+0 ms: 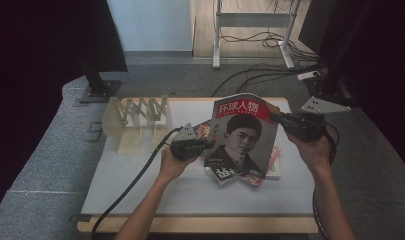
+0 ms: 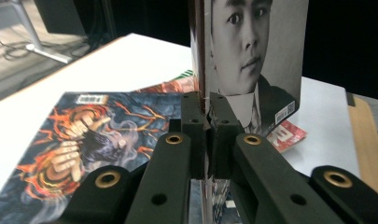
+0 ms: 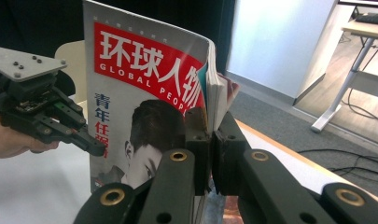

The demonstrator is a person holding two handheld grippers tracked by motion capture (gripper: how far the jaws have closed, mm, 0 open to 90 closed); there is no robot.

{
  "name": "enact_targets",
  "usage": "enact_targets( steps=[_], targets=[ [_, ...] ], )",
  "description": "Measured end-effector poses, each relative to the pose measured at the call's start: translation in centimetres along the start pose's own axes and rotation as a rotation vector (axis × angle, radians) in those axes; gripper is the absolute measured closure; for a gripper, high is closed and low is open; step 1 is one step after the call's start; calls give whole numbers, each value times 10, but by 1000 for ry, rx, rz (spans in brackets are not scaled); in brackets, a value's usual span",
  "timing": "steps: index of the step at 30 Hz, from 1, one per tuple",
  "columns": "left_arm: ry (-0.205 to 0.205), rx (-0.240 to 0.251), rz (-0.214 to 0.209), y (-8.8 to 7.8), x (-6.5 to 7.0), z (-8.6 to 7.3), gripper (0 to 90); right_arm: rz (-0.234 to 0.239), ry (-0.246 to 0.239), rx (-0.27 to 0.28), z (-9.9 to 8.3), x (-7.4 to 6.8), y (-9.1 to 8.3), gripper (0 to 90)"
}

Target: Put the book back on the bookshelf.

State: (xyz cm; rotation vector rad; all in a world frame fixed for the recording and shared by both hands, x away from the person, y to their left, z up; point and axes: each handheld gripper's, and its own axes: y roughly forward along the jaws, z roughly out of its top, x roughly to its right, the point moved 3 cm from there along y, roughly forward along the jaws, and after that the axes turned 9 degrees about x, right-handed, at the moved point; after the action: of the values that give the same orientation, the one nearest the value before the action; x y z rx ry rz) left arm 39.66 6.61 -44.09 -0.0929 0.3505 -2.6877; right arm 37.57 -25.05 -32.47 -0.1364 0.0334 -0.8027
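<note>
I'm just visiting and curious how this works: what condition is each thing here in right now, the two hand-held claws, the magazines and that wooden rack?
Left gripper: shut on the magazine's left edge.
Right gripper: shut on the magazine's upper right edge.
Magazine: closed, held upright off the table, cover towards the person.
Other magazines: lying flat on the table, closed, overlapping.
Wooden rack: standing on the table, its slots unfilled.

The portrait-cover magazine [image 1: 242, 134] with a red title band stands upright, apparently lifted above the table.
</note>
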Motion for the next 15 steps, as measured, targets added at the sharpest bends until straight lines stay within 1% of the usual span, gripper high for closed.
enact_targets(
  steps=[2,3,4,7,8,9,10,14,15],
  targets=[
    [5,10,1,0,0,1,871,-3,-2,5,1,0,0,849],
    [30,21,11,-1,2,1,871,-7,-5,18,4,0,-1,846],
    [38,20,11,-1,3,-1,871,-9,-7,19,4,0,-1,844],
    [38,14,5,1,3,-5,871,-16,-5,5,2,1,-1,841],
    [31,26,1,0,4,-9,872,-16,-3,7,0,2,-1,840],
    [25,33,-4,-1,4,-10,872,-8,10,16,-1,2,-2,840],
    [26,35,-6,-2,4,-11,873,-6,17,22,-2,3,-3,838],
    [36,30,-16,-4,5,-13,872,-1,21,28,-2,3,-4,824],
    [48,22,-24,-6,7,-13,872,2,25,29,-2,3,-5,819]
  ],
)
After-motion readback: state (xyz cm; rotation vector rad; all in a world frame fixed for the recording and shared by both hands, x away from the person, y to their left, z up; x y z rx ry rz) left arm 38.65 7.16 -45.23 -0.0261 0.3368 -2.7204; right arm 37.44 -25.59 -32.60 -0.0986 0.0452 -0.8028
